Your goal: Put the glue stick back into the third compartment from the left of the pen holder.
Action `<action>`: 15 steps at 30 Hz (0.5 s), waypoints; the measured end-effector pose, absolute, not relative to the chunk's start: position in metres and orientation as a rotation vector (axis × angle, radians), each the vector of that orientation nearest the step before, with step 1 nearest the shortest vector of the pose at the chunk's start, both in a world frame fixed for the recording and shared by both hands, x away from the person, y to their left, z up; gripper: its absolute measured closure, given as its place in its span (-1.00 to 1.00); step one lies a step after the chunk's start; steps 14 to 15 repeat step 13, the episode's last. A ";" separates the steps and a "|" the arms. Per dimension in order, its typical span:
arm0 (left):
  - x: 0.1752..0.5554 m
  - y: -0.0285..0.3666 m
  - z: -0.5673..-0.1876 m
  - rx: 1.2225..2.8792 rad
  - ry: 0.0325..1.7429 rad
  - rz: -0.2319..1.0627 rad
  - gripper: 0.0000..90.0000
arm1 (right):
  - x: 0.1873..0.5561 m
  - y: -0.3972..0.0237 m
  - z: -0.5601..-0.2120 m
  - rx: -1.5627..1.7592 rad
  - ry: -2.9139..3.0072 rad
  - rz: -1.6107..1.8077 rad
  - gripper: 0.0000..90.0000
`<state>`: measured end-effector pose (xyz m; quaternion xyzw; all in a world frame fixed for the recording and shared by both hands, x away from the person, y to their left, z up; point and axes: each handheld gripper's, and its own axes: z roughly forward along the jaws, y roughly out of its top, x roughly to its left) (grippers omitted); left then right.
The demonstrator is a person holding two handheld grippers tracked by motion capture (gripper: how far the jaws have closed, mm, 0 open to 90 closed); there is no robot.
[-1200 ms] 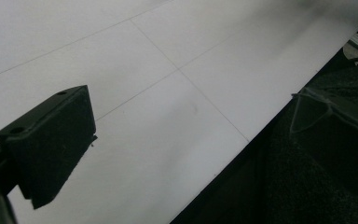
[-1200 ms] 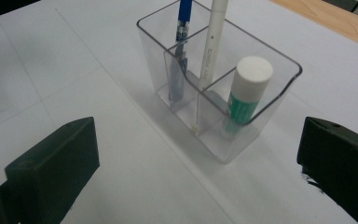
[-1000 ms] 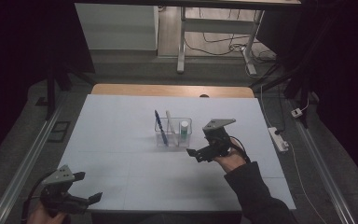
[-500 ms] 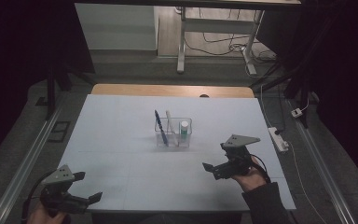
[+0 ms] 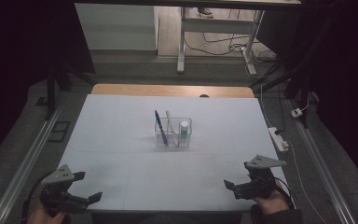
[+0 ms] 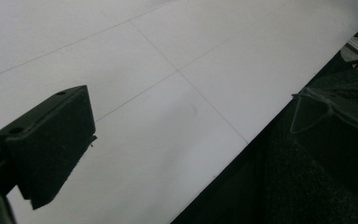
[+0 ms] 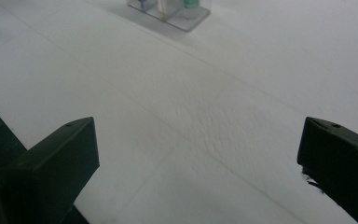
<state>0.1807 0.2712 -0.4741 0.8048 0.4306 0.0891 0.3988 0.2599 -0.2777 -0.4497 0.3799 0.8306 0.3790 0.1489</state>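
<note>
A clear plastic organizer (image 5: 174, 135) stands at the middle of the white table (image 5: 112, 121). It holds a blue pen (image 5: 161, 127), a pale stick (image 5: 169, 121) and a small white bottle with a green label (image 5: 184, 129). My left gripper (image 5: 87, 186) hovers open at the near left corner, over bare table (image 6: 177, 70); its own view has one jaw at the left and the other dim at the right. My right gripper (image 5: 238, 176) is open near the front right edge, well short of the organizer (image 7: 170, 10), with nothing between its jaws (image 7: 196, 158).
A white power strip (image 5: 278, 138) lies off the table's right edge. A wooden strip (image 5: 172, 90) runs along the far edge. Metal rails flank both sides, and desk legs with cables (image 5: 223, 44) stand on the floor beyond.
My right gripper has drawn back from beside the organizer to the near right edge of the table, still open and empty. The left gripper has hardly moved.
</note>
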 end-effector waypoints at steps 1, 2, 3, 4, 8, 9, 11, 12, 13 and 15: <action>0.181 0.271 -0.474 2.036 1.090 0.226 -1.00 | 0.257 -0.281 -0.451 1.108 2.384 1.079 -1.00; 0.181 0.272 -0.474 2.036 1.090 0.225 -1.00 | 0.255 -0.284 -0.452 1.120 2.379 1.067 -1.00; 0.181 0.272 -0.474 2.033 1.090 0.224 -1.00 | 0.253 -0.286 -0.453 1.133 2.380 1.051 -1.00; 0.181 0.272 -0.474 2.033 1.090 0.224 -1.00 | 0.251 -0.288 -0.453 1.148 2.373 1.049 -1.00; 0.181 0.272 -0.474 2.036 1.094 0.225 -1.00 | 0.247 -0.293 -0.453 1.189 2.367 1.033 -1.00; 0.181 0.272 -0.474 2.037 1.094 0.224 -1.00 | 0.247 -0.294 -0.453 1.191 2.369 1.027 -1.00; 0.181 0.271 -0.474 2.037 1.095 0.223 -1.00 | 0.247 -0.294 -0.453 1.193 2.369 1.026 -1.00; 0.182 0.271 -0.474 2.036 1.092 0.223 -1.00 | 0.247 -0.294 -0.454 1.195 2.371 1.016 -1.00; 0.183 0.270 -0.474 2.038 1.095 0.219 -1.00 | 0.247 -0.293 -0.454 1.197 2.373 1.007 -1.00; 0.183 0.270 -0.474 2.038 1.095 0.219 -1.00 | 0.247 -0.293 -0.454 1.197 2.373 1.007 -1.00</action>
